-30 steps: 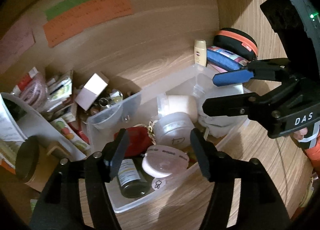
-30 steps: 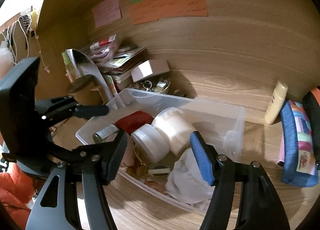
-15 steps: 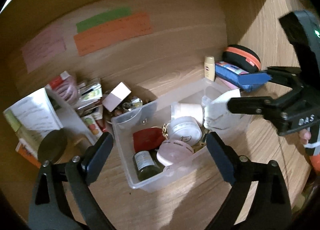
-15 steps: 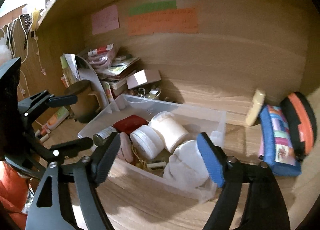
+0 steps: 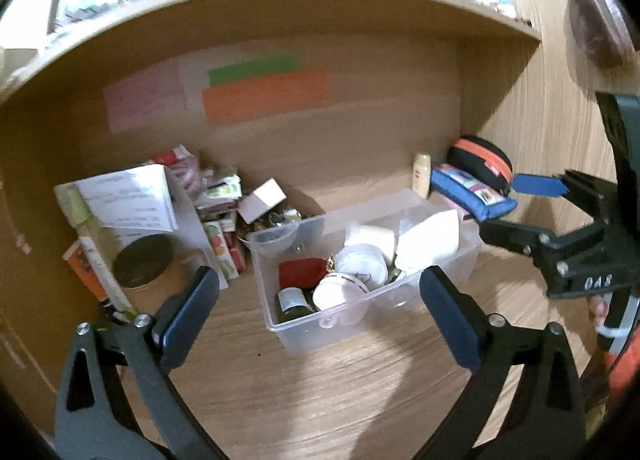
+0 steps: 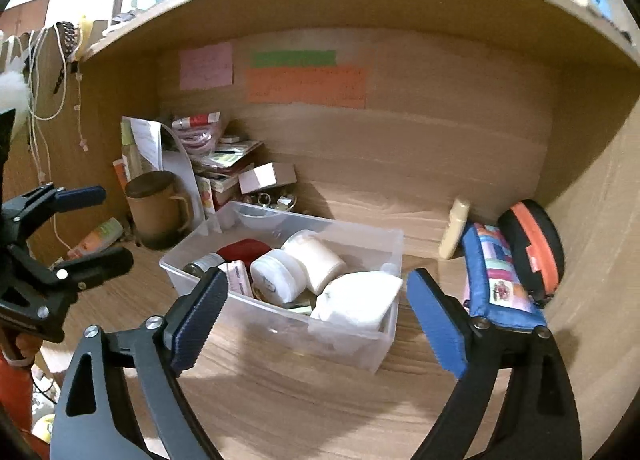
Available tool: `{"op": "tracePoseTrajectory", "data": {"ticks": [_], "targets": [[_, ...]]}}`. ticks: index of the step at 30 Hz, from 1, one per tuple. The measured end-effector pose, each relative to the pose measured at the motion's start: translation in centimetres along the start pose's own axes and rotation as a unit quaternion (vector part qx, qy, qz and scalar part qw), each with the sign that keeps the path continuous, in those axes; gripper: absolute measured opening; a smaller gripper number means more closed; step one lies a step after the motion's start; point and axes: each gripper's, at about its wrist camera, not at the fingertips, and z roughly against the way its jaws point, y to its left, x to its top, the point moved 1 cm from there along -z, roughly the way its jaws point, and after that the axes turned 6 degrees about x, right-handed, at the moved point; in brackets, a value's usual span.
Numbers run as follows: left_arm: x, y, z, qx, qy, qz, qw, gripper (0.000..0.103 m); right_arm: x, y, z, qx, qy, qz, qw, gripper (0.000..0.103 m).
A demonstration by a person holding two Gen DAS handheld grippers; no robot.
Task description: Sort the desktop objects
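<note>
Grippers [image 5: 318, 310] above cluttered wooden desk [image 5: 340, 392]

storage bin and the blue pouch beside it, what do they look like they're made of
Storage bin: clear, glossy plastic by the look of it; its contents show through the walls.
Blue pouch: soft fabric, probably a matte, suede-like cloth with a patchwork panel; its edges look padded and rounded.
</note>
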Motion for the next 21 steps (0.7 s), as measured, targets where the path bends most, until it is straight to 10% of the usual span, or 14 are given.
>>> {"op": "tracePoseTrajectory", "data": {"ticks": [7, 21], "targets": [[-0.6, -0.5, 2.6, 0.064, -0.026, 0.019, 0.9974, 0.103, -0.8, 2.1, 2.5, -0.034, -0.032, 0.006, 0.999, 0.103], [-2.4, 1.2, 2.0, 0.074, 0.000, 0.075, 0.9945, 0.103, -2.0, 2.3, 3.9, -0.054, -0.031, -0.029, 0.998, 0.103]]}}
